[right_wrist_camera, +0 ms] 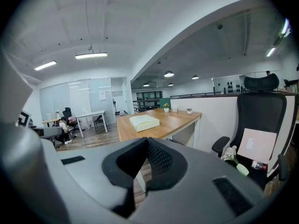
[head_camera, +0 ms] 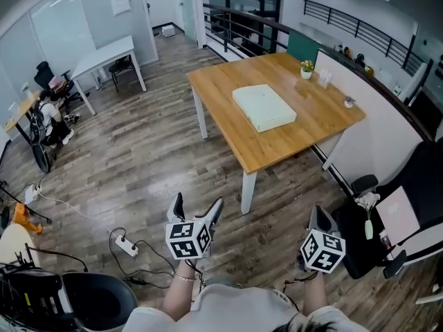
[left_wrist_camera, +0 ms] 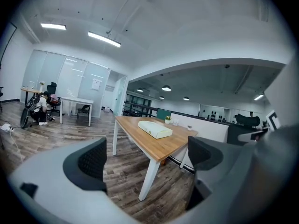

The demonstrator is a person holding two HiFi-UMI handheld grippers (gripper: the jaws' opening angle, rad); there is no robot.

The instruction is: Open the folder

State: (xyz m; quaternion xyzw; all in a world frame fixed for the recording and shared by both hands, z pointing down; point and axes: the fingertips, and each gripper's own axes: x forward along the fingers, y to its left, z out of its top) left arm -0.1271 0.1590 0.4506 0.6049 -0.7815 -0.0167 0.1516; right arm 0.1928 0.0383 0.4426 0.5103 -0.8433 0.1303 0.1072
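Observation:
A closed pale cream folder [head_camera: 264, 107] lies flat in the middle of a wooden table [head_camera: 325, 120] with white legs. It is also visible from afar in the left gripper view [left_wrist_camera: 155, 129] and the right gripper view [right_wrist_camera: 144, 122]. Both grippers are held low over the wood floor, well short of the table. My left gripper [head_camera: 197, 214] is open, its jaws wide apart with nothing between them [left_wrist_camera: 145, 160]. My right gripper [head_camera: 316, 220] is shut, its dark pads pressed together on nothing [right_wrist_camera: 145, 164].
A small potted plant [head_camera: 306, 68] and cups stand at the table's far corner. A black office chair [head_camera: 408, 199] with a paper and a flower is at the right. A power strip [head_camera: 127, 245] and cables lie on the floor. A white table [head_camera: 104, 54] and a seated person [head_camera: 50, 116] are far left.

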